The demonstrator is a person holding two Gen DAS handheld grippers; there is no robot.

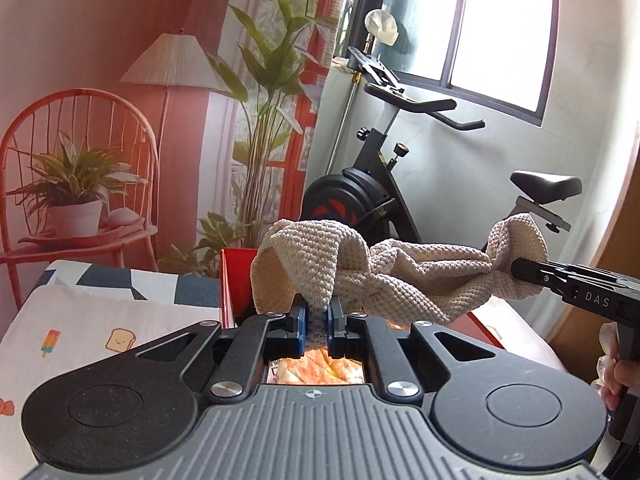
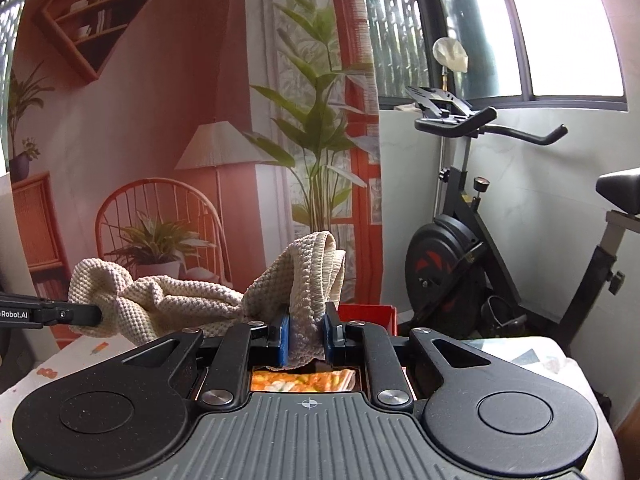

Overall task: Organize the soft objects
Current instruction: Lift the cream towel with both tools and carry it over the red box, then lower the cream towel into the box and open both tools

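Observation:
A cream knitted cloth [image 1: 400, 276] hangs stretched in the air between both grippers. My left gripper [image 1: 318, 330] is shut on one end of it. My right gripper [image 2: 306, 338] is shut on the other end [image 2: 316, 280]. In the left wrist view the right gripper [image 1: 520, 270] comes in from the right, pinching the cloth. In the right wrist view the left gripper [image 2: 96, 314] comes in from the left. Below the cloth is a red box [image 1: 234, 276], also seen in the right wrist view [image 2: 368, 314], with an orange patterned soft item [image 2: 300, 380] inside.
The table has a printed cloth [image 1: 100, 332] with toast and popsicle pictures. A black exercise bike [image 2: 472, 248] stands behind the table on the right. A printed backdrop [image 2: 160, 120] of a room with a chair and plants hangs behind.

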